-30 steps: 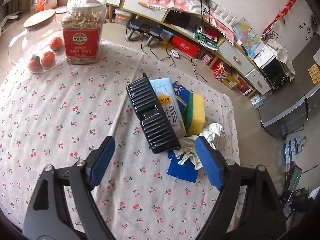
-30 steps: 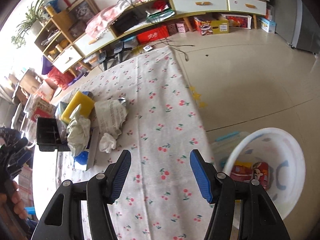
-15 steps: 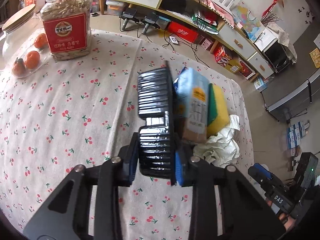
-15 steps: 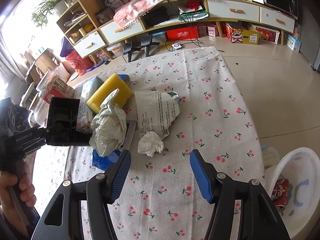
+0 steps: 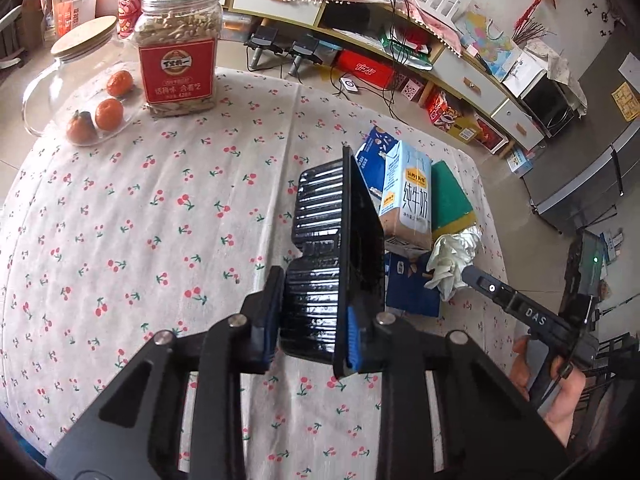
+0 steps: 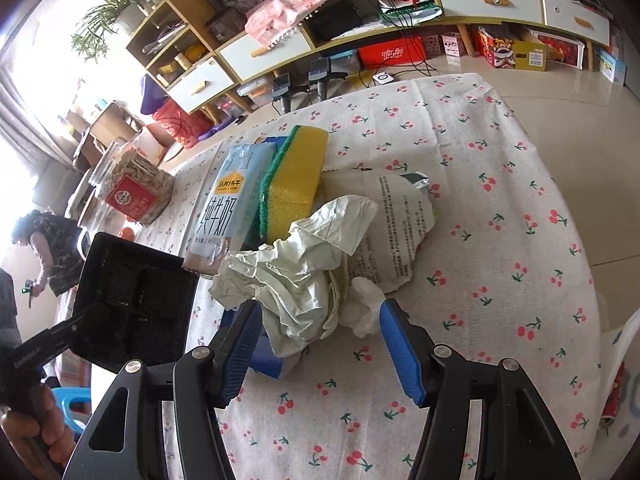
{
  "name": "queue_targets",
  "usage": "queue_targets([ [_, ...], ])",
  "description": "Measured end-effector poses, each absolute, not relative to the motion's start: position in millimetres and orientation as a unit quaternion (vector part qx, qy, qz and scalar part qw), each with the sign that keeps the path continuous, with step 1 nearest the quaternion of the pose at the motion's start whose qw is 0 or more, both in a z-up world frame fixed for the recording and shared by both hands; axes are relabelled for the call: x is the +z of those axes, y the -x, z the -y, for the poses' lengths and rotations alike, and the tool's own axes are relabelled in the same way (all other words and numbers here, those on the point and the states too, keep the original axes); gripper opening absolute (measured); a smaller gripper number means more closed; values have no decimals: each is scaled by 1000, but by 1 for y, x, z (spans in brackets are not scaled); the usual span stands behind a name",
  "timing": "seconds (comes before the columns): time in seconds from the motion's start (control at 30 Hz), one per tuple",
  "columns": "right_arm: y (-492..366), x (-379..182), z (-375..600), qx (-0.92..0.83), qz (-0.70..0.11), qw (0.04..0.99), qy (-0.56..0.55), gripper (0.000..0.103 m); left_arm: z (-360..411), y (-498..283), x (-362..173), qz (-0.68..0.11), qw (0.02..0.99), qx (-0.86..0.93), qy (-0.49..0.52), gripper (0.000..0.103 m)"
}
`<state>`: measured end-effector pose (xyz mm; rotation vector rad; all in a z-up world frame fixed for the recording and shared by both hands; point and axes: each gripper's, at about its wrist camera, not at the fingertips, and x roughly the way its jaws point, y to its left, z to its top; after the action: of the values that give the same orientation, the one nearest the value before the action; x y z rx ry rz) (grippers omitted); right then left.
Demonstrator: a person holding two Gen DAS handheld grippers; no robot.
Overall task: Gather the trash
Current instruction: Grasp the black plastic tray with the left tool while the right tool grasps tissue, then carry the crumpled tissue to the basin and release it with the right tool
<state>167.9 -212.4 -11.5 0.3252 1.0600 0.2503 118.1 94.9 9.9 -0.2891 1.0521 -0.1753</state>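
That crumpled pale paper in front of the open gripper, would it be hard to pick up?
Probably not. The crumpled paper looks thin and creased, so it should be light and squash between the right gripper's pads. Its loose folds may unfurl or snag the white tissue touching it.

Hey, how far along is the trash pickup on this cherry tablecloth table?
Early days. Done: some wrappers already sit in the white bin at the table's edge. In hand: the left claw is shut on the black plastic tray, lifted. The right claw is open around the crumpled paper. Left: milk carton, sponge, torn bag, tissue, blue box.
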Motion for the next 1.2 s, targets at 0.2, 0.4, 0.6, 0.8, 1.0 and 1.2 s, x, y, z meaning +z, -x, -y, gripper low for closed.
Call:
queue_targets([
  [0.2,-178,-14,197,109,-495,852,-131,65,-109,-97,19,-479,859,-95,153,29],
  [0.4,-178,-17,181,108,-487,862,-87,23,-114,-88,15,-474,862,-93,156,29],
  [0.6,-160,2,186,123,-471,869,-90,17,-114,-84,16,-467,863,-100,166,29],
  [0.8,-142,23,204,134,-453,873,-120,16,-109,-79,23,-454,865,-118,176,29],
  [1.0,-126,38,221,129,-443,877,-136,17,-98,-73,28,-442,869,-139,175,29],
  [1.2,-105,56,225,130,-432,884,-122,17,-85,-67,31,-436,869,-157,175,29],
])
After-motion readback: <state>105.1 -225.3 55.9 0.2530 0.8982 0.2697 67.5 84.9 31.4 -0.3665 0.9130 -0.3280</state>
